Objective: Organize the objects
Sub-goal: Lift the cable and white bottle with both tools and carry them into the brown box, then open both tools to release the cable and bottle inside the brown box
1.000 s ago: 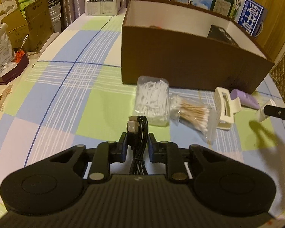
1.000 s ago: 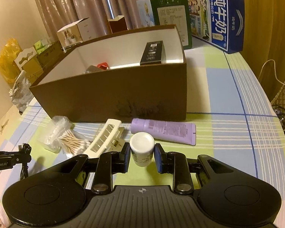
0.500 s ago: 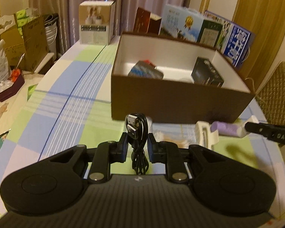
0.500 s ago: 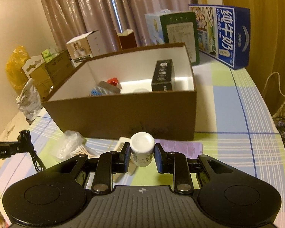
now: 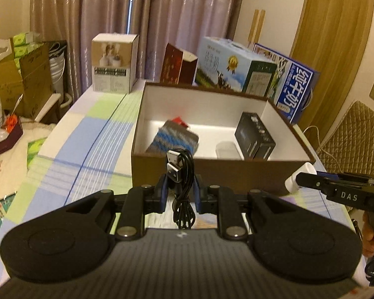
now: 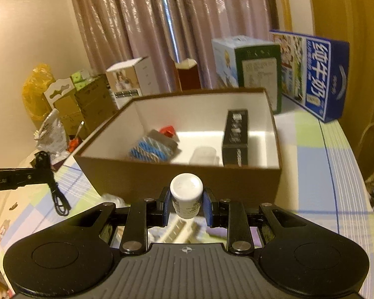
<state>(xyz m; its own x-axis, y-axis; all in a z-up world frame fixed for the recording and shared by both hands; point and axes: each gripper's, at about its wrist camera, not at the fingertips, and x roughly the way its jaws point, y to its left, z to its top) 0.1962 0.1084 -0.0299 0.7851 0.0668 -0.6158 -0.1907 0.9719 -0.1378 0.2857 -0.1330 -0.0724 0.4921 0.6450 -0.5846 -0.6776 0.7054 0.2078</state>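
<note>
Holding 2 items off the checked tablecloth (image 5: 92, 134), both grippers hung just short of the brown box's (image 5: 212, 172) near wall, left to right as follows.

Left gripper (image 5: 179, 190): jaws nearly closed, pads pinching a coiled black USB cable (image 5: 180, 174) at mid-bundle. 2 silver plugs stuck up above the pads; the loose loops drooped below. Judged light and limp, so the bundle would sag and could slide through a slack pinch. Best hold was across the whole coil where the strands bunch, not on a single strand or on the plugs.

Box interior, seen from the left wrist view: a blue-and-grey striped packet (image 5: 173, 140) at left with something red behind it, a pale translucent case (image 5: 228, 149) near the middle, a black carton (image 5: 255, 137) at right. Bare white floor lay between them and along the far wall.

Right gripper (image 6: 185, 203): jaws at their tightest, pads clamped on the 2 sides of a small white bottle (image 6: 186, 195), upright, cap toward the camera. Judged rigid, light, with a smooth round wall that could twist or slip; a grip on the body below the cap looked sound. It sat above the table, near side of the box, not yet over the rim.

Under that gripper a white hair clip (image 6: 177, 231) and a purple tube (image 6: 218, 231) lay on the cloth, both blurred.
</note>
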